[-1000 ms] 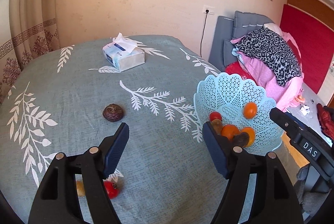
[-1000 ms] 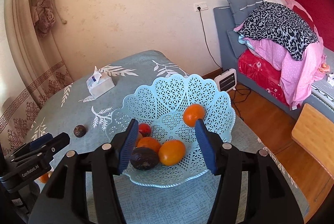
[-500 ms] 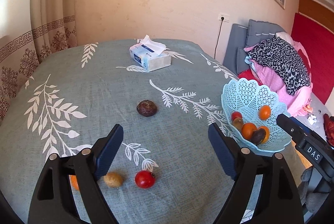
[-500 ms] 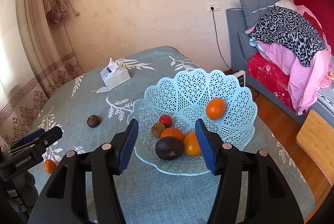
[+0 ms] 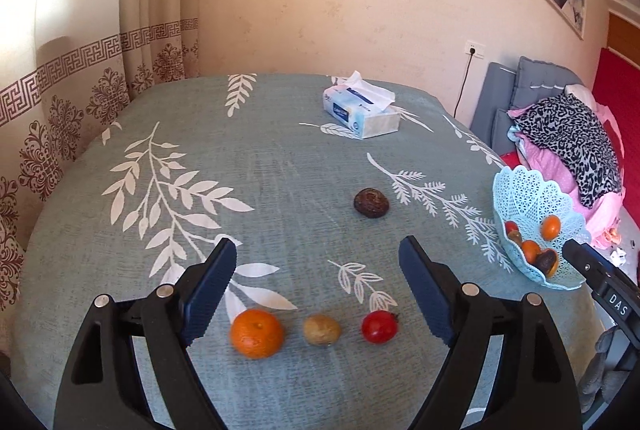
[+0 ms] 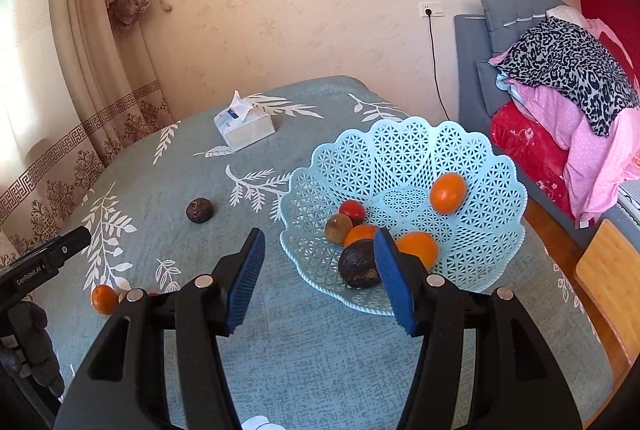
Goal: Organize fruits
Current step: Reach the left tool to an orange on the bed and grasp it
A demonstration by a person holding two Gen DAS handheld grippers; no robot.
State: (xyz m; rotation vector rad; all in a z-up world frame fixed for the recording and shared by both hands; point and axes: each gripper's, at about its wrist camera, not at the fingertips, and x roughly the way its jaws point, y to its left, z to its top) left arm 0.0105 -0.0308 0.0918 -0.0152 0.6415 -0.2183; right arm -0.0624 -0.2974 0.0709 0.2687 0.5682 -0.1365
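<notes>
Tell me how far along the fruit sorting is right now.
Done: six fruits already sit in the pale blue lattice plastic basket. In hand: nothing; the left hand-held gripper, whose jaws have just been opening, and the right hand-held gripper are both empty. Left on the green leaf-print tablecloth: a round orange tangerine, a small tan fruit, a small red fruit and a dark wrinkled fruit.
</notes>
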